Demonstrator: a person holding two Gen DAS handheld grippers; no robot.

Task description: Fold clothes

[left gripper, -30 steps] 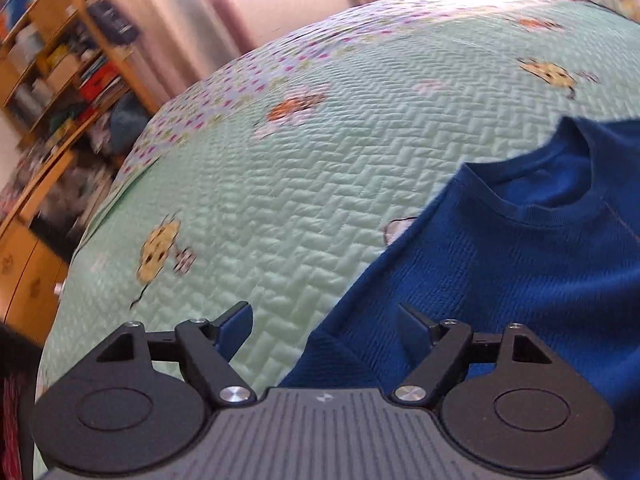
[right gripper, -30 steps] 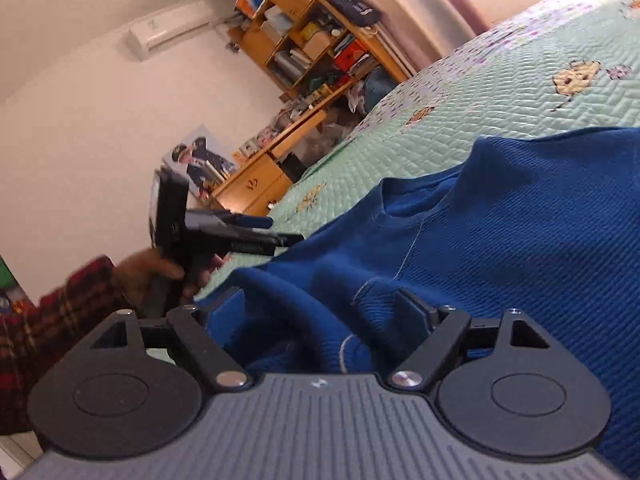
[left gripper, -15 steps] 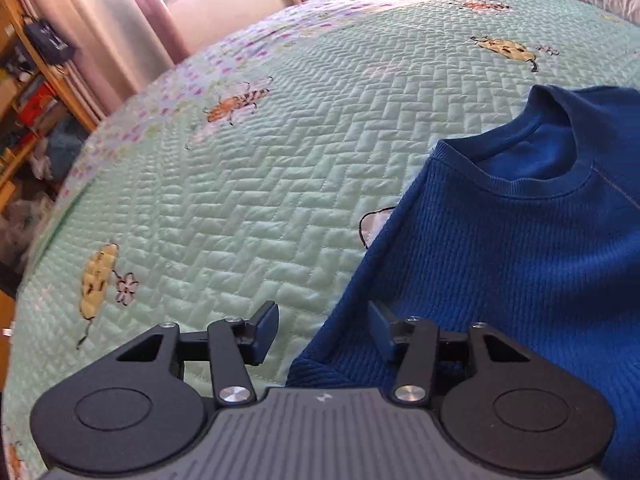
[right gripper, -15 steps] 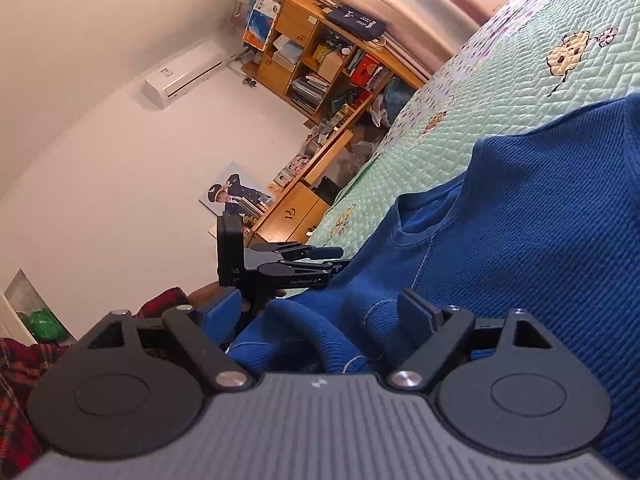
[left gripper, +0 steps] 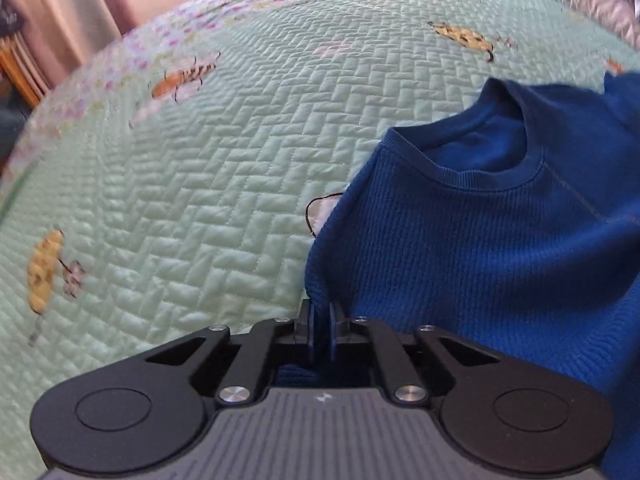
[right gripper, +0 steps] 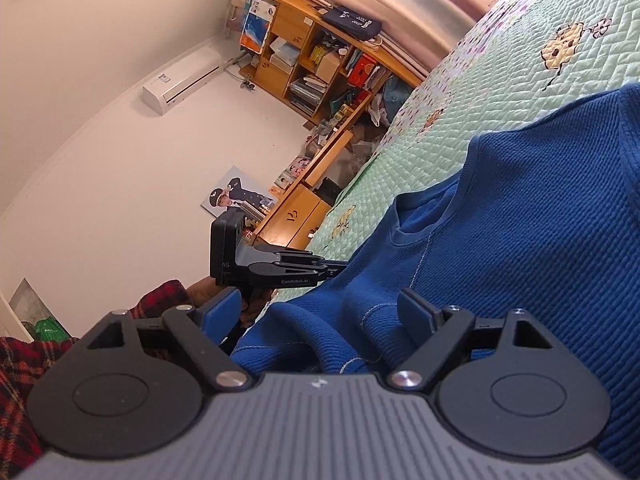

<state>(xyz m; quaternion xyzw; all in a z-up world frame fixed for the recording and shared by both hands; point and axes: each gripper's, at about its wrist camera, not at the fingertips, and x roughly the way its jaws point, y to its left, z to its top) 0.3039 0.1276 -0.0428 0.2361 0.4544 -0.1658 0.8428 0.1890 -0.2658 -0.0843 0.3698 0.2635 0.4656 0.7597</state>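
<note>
blue sweater [left gripper: 480,248] edge pinched by left hand-held gripper [left gripper: 320,320]; right hand-held gripper [right gripper: 320,312] gapes wide.

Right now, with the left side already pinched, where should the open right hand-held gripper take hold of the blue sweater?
Probably the bunched fold of the blue sweater between the right hand-held gripper pads: it stands raised, so close straight ahead, opposite the left hand-held gripper.

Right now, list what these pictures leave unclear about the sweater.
- Hem and sleeves of the sweater: cut off by the edges of both views.
- Bedspread under it: covered.
- Fabric near the right hand-held gripper: its body hides the nearest folds.
</note>
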